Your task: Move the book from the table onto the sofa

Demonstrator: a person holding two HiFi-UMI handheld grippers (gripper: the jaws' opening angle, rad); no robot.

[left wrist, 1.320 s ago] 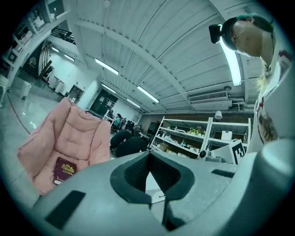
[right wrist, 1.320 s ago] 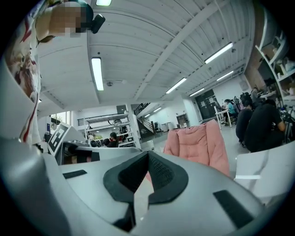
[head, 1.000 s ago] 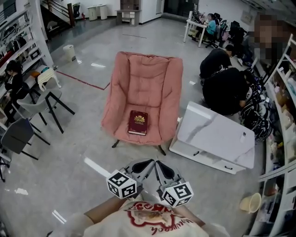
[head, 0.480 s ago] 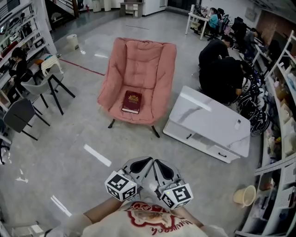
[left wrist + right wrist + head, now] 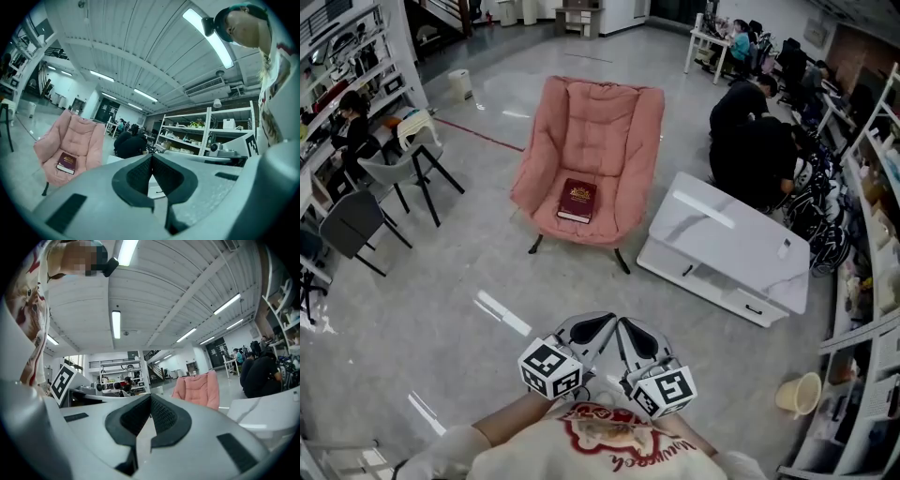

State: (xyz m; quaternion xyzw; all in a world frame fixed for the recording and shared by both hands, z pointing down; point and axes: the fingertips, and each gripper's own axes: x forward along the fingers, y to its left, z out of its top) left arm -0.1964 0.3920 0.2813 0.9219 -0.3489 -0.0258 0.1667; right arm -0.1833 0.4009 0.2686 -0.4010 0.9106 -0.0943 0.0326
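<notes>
A dark red book (image 5: 577, 201) with a gold emblem lies flat on the seat of the pink sofa chair (image 5: 598, 131). It also shows in the left gripper view as the book (image 5: 66, 162) on the pink sofa chair (image 5: 77, 138). The right gripper view catches only the sofa chair (image 5: 197, 387). My left gripper (image 5: 602, 325) and right gripper (image 5: 623, 325) are held close to my chest, side by side, far from the chair. Both are shut with nothing between the jaws. The white marble-topped table (image 5: 727, 246) stands tipped to the right of the chair.
People crouch behind the table at the far right (image 5: 750, 141). Grey chairs (image 5: 403, 173) and shelving stand at the left, where a person sits. A beige bucket (image 5: 797, 396) sits on the floor near shelves at the right. Grey floor (image 5: 487, 309) stretches between me and the chair.
The view has backed away from the chair, which now sits higher and smaller in the picture. The book stays on the seat. Both grippers remain shut near my chest.
</notes>
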